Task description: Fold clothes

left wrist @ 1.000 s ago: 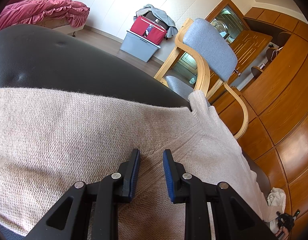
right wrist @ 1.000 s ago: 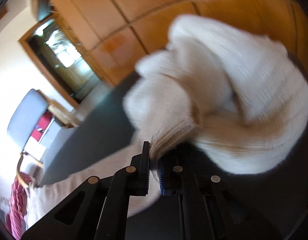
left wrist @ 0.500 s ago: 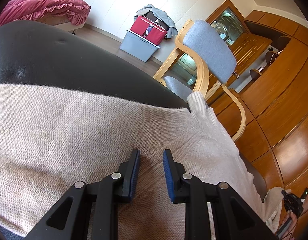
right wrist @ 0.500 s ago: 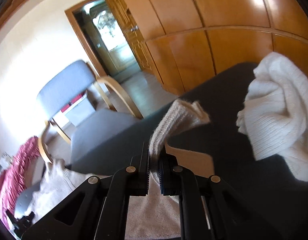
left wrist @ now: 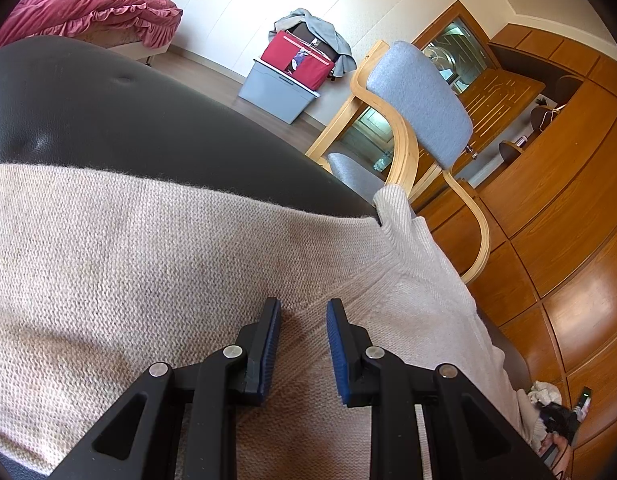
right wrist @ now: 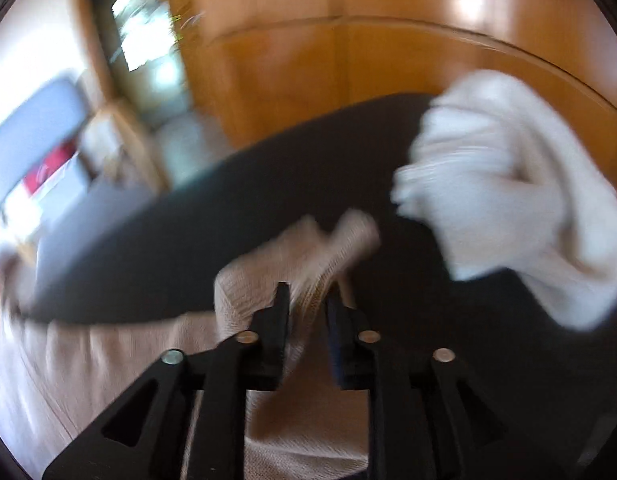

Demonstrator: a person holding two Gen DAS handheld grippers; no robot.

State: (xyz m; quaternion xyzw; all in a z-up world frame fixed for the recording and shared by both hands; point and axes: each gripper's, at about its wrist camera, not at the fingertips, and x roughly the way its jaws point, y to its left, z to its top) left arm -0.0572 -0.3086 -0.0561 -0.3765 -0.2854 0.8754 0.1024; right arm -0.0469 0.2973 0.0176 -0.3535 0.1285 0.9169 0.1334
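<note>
Bright daylight is seen; the left wrist view is sharp, the right is motion-blurred, edges are bent.

A beige knitted sweater [left wrist: 148,264] with a fine stitch pattern lies on a black leather surface [left wrist: 108,112]. Gripper fingers [left wrist: 268,344] are black with blue pads. Far off stand a chair [left wrist: 420,108] with grey-blue fabric and pale wood, a red bag [left wrist: 296,64], and a crimson ruffled bedspread [left wrist: 88,12]. A white knit [right wrist: 508,184] lies right.
</note>
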